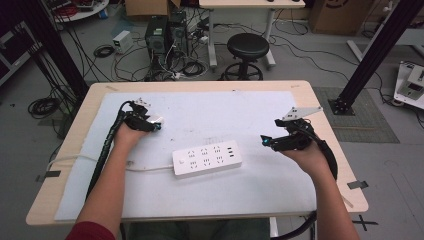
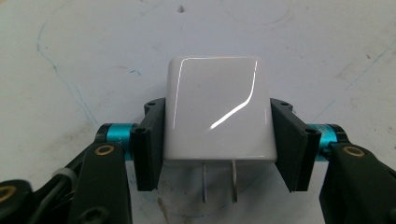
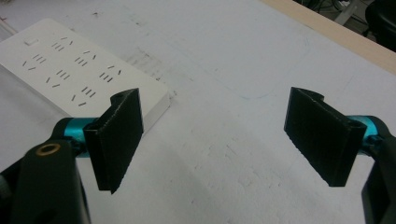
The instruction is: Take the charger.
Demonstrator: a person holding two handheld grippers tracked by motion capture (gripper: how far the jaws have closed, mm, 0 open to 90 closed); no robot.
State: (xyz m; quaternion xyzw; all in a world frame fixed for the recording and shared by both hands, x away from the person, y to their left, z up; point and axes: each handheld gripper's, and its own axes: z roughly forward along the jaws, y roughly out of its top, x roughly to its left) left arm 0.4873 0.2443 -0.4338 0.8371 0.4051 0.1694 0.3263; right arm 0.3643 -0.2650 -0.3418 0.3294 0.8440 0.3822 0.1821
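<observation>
In the high view, a white power strip [image 1: 207, 159] is seen lying flat on the pale mat [image 1: 210, 200] that covers the table [image 1: 320, 107], about midway between the mat's left and right edges and slightly toward its near edge. Its cord [image 1: 85, 159] is led off toward the left edge. The left gripper [image 1: 156, 124] is held over the mat's left part, with a small white object at its tip. The right gripper [image 1: 266, 142] is held over the right part, pointing at the strip's right end and kept apart from it.

In the left gripper view, that object is shown to be a glossy white charger [image 2: 217, 109], squarish with rounded corners, with two metal prongs [image 2: 219, 181] pointing toward the camera. It is pinched on both flanks by the jaws, above the mat.

In the right gripper view, the jaws are seen spread wide with nothing between them. The strip's end, marked with rows of socket slots, is visible behind the left jaw.
</observation>
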